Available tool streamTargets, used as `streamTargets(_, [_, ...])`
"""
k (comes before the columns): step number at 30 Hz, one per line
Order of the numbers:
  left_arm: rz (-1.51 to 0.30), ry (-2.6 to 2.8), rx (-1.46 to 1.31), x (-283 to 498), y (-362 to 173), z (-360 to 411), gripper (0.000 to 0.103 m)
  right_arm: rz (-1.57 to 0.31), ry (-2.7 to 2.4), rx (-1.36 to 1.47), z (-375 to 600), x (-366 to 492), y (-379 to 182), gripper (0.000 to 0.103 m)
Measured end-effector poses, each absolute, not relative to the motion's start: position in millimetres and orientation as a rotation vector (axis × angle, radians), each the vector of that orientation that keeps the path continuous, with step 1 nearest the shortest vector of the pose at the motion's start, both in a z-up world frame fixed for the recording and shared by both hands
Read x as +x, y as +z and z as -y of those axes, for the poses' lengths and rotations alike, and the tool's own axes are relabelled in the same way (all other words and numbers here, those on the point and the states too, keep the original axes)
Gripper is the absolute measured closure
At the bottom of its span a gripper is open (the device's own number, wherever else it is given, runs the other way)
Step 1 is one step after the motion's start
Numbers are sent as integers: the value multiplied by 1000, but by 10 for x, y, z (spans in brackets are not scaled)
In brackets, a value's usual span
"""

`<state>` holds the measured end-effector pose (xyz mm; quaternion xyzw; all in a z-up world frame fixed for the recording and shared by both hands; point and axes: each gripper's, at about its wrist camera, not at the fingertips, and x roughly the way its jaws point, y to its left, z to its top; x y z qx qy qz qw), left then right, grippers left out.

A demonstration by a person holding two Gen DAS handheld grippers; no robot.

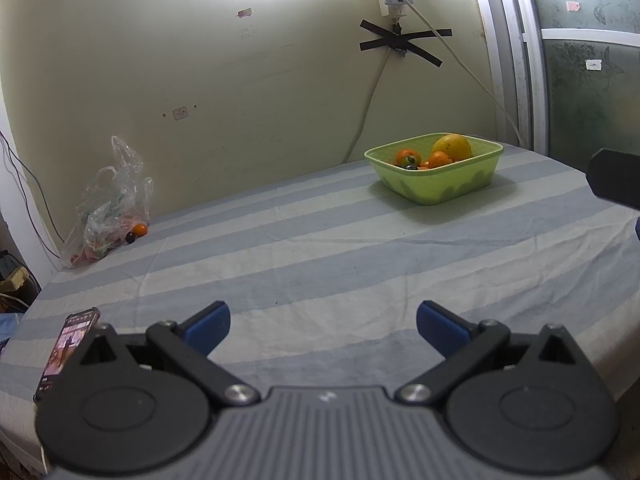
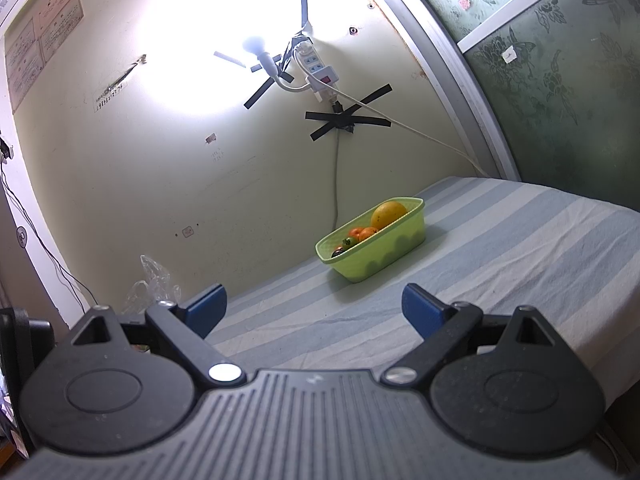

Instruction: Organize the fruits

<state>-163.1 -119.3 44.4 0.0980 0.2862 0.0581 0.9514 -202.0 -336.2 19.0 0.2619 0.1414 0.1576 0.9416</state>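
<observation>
Left gripper (image 1: 323, 322) sits low over the near edge of the striped cloth (image 1: 320, 240), blue pads spread wide, nothing between them. Right gripper (image 2: 315, 308) same: pads apart, empty, held above the near-right part of the cloth and pitched up toward the wall.

Outward from the left gripper: bare cloth ahead, then the plastic bag (image 1: 108, 204) at far left against the wall, with a small orange fruit (image 1: 140, 229) and a dark one (image 1: 130, 237) at its mouth, touching or just beside each other. More fruit seems to be inside the bag, unclear what. Green tub (image 1: 436, 172) is far right of centre, already holding a big yellow fruit (image 1: 452, 146) and several orange ones. A phone (image 1: 66, 350) lies at near left, just beside the left gripper.

Key relation: loose fruit lies far-left, tub far-right, well apart. Left gripper is the nearer one to the bag; in the right wrist view the bag is mostly hidden behind that gripper's left finger. Likely next: left reaches forward-left for the orange fruit, then carries it rightward to the tub.
</observation>
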Motion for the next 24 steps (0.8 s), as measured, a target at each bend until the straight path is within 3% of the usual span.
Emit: streamTargets(24, [-548,83,177,-1639,475,1101,0,-306,322,513,3343,-1996,183,7])
